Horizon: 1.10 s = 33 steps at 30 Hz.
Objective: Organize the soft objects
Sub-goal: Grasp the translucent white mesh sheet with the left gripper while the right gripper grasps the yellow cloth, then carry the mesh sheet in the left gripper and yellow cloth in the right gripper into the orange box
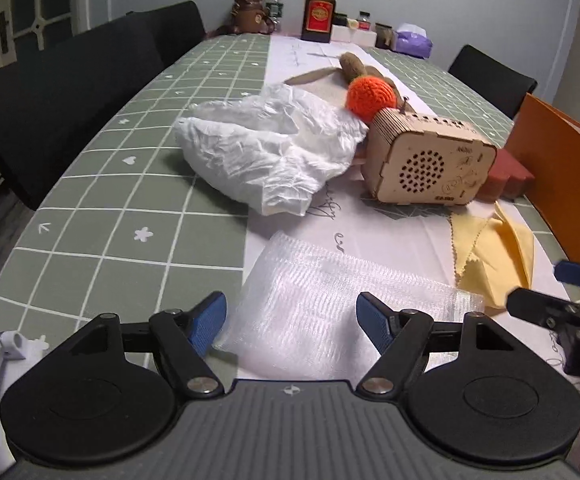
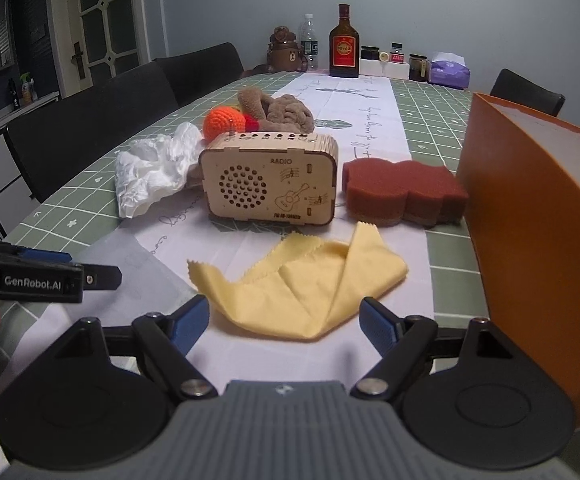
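Observation:
My left gripper (image 1: 292,322) is open and empty, its fingers on either side of the near end of a clear bubble-wrap sheet (image 1: 322,300). My right gripper (image 2: 285,322) is open and empty just in front of a crumpled yellow cloth (image 2: 306,280), which also shows in the left wrist view (image 1: 494,256). Further back lie a crumpled white plastic bag (image 1: 265,148), an orange crocheted ball (image 1: 371,95), a brown plush toy (image 2: 285,114) and a red-brown sponge (image 2: 404,190). An orange box (image 2: 530,220) stands at the right.
A wooden radio (image 2: 269,184) stands mid-table among the soft things. At the far end are a liquor bottle (image 2: 344,46), a water bottle (image 2: 309,46), small jars and a purple tissue pack (image 2: 448,70). Black chairs (image 1: 69,96) line the left side of the table.

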Tool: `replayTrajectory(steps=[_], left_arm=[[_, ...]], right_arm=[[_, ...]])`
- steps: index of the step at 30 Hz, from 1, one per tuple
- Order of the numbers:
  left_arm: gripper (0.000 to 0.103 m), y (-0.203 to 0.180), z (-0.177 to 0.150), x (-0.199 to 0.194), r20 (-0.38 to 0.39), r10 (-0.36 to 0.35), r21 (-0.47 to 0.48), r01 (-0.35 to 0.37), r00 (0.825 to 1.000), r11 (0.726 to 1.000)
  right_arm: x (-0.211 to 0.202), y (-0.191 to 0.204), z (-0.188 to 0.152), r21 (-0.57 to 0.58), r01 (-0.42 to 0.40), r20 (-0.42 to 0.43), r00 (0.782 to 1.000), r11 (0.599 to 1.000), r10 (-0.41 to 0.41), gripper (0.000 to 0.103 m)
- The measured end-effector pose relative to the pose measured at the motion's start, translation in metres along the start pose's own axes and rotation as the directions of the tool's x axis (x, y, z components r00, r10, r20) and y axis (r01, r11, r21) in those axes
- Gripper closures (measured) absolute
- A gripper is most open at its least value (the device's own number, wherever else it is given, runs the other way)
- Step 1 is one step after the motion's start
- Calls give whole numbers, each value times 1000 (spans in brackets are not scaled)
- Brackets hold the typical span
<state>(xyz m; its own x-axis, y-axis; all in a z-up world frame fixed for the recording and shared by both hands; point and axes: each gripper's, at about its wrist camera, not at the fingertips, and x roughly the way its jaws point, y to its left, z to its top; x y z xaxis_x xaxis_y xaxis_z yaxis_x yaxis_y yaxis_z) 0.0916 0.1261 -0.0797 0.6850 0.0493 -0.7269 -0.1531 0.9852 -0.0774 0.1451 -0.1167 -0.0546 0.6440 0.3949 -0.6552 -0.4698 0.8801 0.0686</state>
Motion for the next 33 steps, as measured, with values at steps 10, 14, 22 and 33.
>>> replayTrajectory(steps=[10,14,22,33], left_arm=[[15,-31,-1,3,-29,-17,128,20,999,992],[20,-39,1,4,-37,-31,144,36,999,989],[54,-58,0,1,-31,-58,169,63,998,984],[86,-81,-1,2,-26,-88,198,91,996,976]], right_arm=[[43,-15,11,38,33,-49,998,999,-32,7],[48,-12,9,9,36,-57,998,999,-36,7],[44,-7,4,-32,17,-21,1000,999,-17,20],[37,0,1,-98,-25,10,1000,995,26,74]])
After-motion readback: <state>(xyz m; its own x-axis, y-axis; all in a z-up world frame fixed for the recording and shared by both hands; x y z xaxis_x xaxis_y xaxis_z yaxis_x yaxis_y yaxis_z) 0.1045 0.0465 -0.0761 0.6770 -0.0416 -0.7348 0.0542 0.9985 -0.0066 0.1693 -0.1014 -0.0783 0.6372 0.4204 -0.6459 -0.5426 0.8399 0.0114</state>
